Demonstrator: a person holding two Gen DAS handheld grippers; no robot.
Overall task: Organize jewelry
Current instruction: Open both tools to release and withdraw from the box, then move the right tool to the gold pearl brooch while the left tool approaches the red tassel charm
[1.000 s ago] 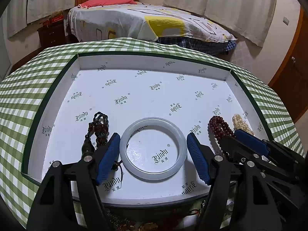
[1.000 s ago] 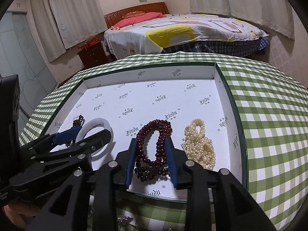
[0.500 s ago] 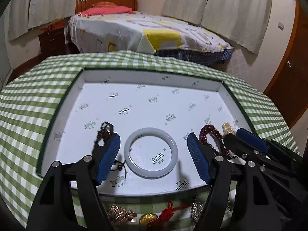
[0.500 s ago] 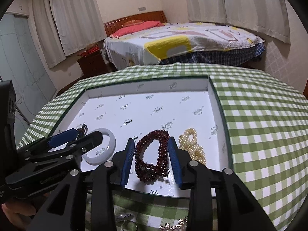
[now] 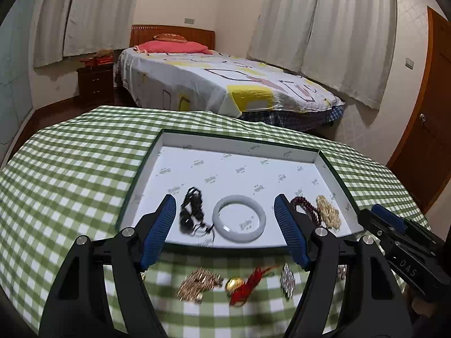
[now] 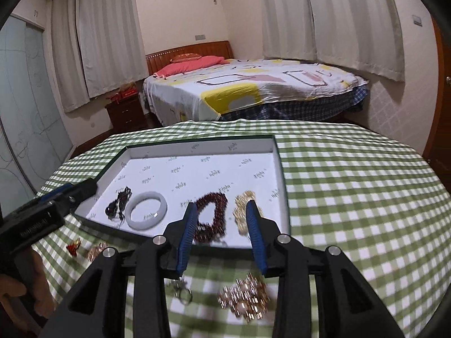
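Both grippers, left gripper (image 5: 224, 222) and right gripper (image 6: 221, 232), are hanging wide, holding nothing. I'm worrying the blurred gold cluster (image 6: 245, 298) below the right jaws is snagging or scattering under 1 careless pinch.

Even, soft indoor light; strong fisheye bending with dark vignetted corners; motion blur smears the loose jewelry (image 6: 243, 297) low in frame.

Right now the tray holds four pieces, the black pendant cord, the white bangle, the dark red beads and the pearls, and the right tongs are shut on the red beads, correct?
Not quite. The right tongs are open and hold nothing, as the right wrist view shows. The tray does hold the black pendant cord, white bangle, dark red beads and pearls.
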